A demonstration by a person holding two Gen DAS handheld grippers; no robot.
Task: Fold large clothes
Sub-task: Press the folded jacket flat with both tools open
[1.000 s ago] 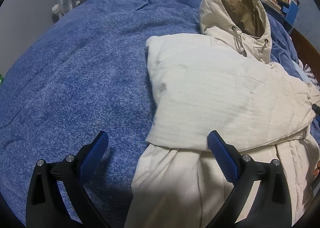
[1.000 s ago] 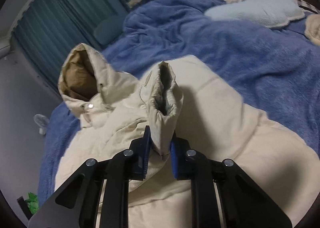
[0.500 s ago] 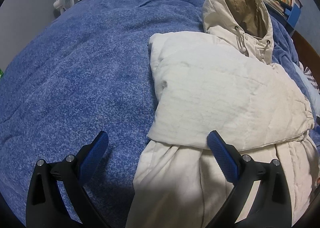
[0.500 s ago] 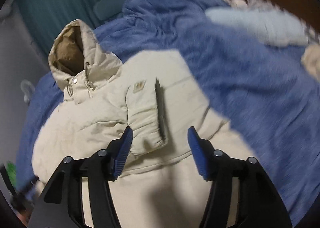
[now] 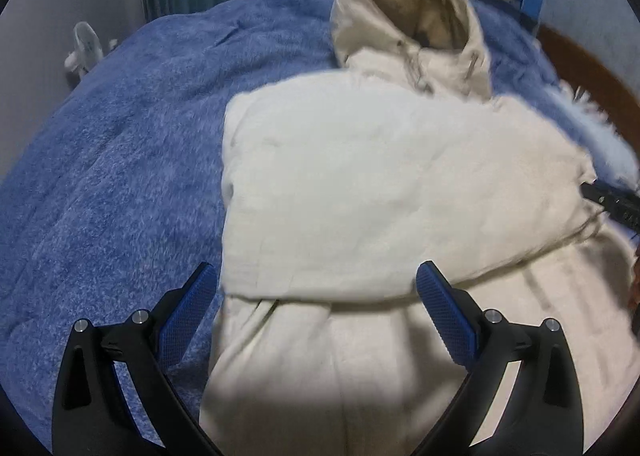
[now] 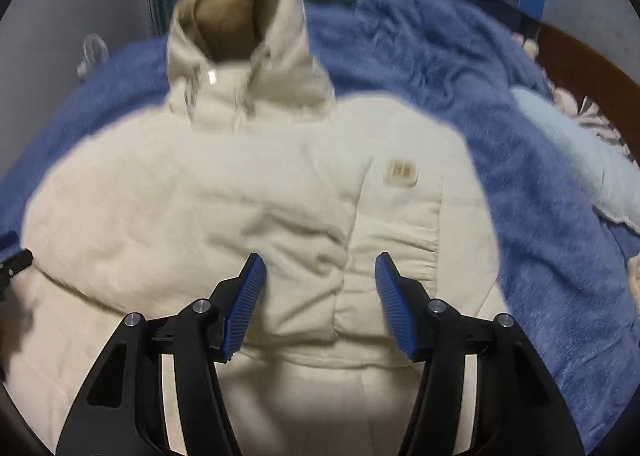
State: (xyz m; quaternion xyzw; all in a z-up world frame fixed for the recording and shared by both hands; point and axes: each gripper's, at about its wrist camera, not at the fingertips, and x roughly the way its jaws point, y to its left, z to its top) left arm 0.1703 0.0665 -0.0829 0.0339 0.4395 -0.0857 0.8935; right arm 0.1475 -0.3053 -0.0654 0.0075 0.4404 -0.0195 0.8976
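Padding makes the cream hooded jacket [image 6: 248, 208] bulky and springy, likely to puff back out of a fold (soft, fairly light by the look of it), so the near hem or a thick seam edge seems the surest hold. It lies on the blue blanket [image 5: 112, 160], hood [image 6: 240, 28] at the far end, both sleeves folded across the chest, one with a small patch [image 6: 402, 172]. The left gripper [image 5: 316, 312] gapes wide with nothing in it; the right gripper [image 6: 320, 296] is likewise parted and unladen, poised above the near sleeves.
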